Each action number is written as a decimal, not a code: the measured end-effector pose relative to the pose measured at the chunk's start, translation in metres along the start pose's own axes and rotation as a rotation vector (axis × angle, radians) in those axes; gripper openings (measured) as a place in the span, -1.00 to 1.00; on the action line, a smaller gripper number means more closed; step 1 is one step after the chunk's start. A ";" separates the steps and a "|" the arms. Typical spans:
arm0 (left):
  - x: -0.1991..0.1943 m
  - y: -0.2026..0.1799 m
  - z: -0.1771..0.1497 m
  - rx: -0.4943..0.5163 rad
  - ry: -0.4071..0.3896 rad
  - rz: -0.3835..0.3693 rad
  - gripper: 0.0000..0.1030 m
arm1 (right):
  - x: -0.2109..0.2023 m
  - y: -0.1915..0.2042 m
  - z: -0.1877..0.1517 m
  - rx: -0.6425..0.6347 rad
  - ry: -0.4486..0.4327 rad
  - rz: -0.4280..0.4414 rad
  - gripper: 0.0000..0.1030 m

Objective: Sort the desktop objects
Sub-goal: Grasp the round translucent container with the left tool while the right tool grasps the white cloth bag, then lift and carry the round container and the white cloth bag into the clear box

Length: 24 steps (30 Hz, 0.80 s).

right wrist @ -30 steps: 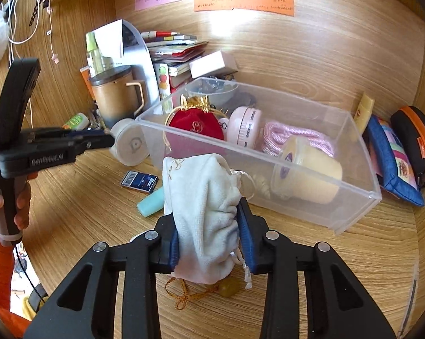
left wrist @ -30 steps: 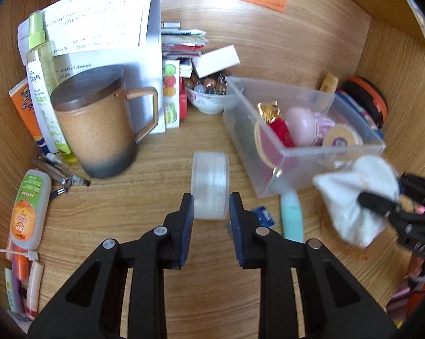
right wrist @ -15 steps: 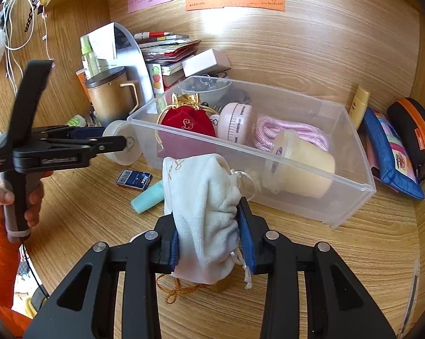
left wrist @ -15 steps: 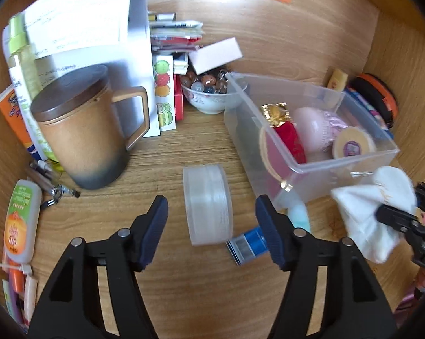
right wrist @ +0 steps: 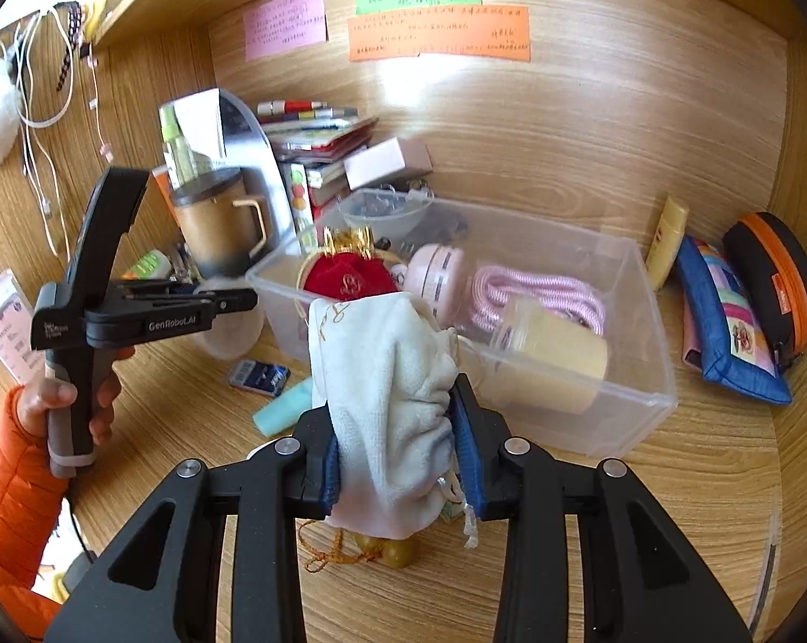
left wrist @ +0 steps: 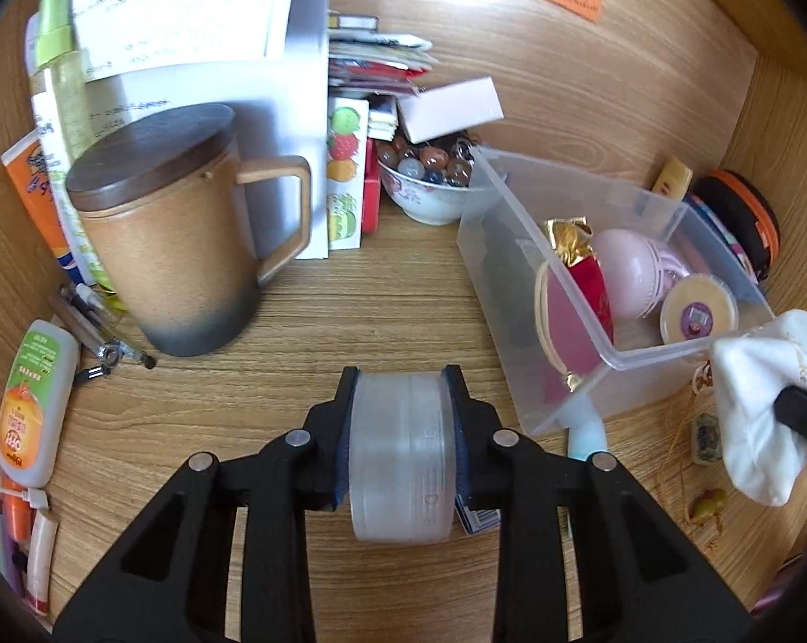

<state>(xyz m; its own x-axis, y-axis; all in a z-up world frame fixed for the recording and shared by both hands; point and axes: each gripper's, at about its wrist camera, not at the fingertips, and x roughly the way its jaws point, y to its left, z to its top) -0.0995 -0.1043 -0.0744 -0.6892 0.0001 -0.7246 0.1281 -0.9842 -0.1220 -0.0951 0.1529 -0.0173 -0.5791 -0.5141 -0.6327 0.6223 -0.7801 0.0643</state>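
Note:
My left gripper [left wrist: 401, 383] is closing its jaws on a translucent round case [left wrist: 401, 461], and both pads press its flat sides, deep between the fingers. The case stands on edge just over the wooden desk, left of a clear plastic bin [left wrist: 607, 356]. The bin [right wrist: 642, 321] holds a red pouch, a pink round item, a pink cord and a yellow jar. My right gripper [right wrist: 398, 407] is shut on a white cloth pouch [right wrist: 387, 375] in front of the bin. That pouch [left wrist: 762, 402] also shows at the right edge of the left wrist view.
A brown lidded mug [left wrist: 173, 246], a bowl of beads [left wrist: 430, 182] and stacked books stand at the back left. A small blue packet [right wrist: 259, 375] and a teal tube [right wrist: 283, 412] lie by the bin. Zip cases [right wrist: 725, 321] sit at the right wall.
The left jaws let go of the round case, spread wide, moved forward around it and closed on it again, deeper in. The right gripper kept still with the white pouch.

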 end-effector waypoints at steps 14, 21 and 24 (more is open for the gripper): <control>-0.049 -0.017 0.015 0.019 -0.088 -0.053 -0.44 | -0.014 -0.004 0.017 -0.014 -0.048 -0.073 -0.38; -0.066 -0.036 0.030 0.054 -0.122 -0.079 -0.44 | -0.016 -0.015 0.024 -0.010 -0.060 -0.096 -0.38; -0.068 -0.042 0.037 0.063 -0.126 -0.087 -0.44 | -0.015 -0.019 0.027 -0.012 -0.063 -0.098 -0.38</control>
<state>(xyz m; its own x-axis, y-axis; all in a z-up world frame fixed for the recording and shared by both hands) -0.0844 -0.0693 0.0048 -0.7802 0.0672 -0.6219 0.0223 -0.9906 -0.1351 -0.1129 0.1661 0.0117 -0.6692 -0.4571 -0.5859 0.5671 -0.8236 -0.0051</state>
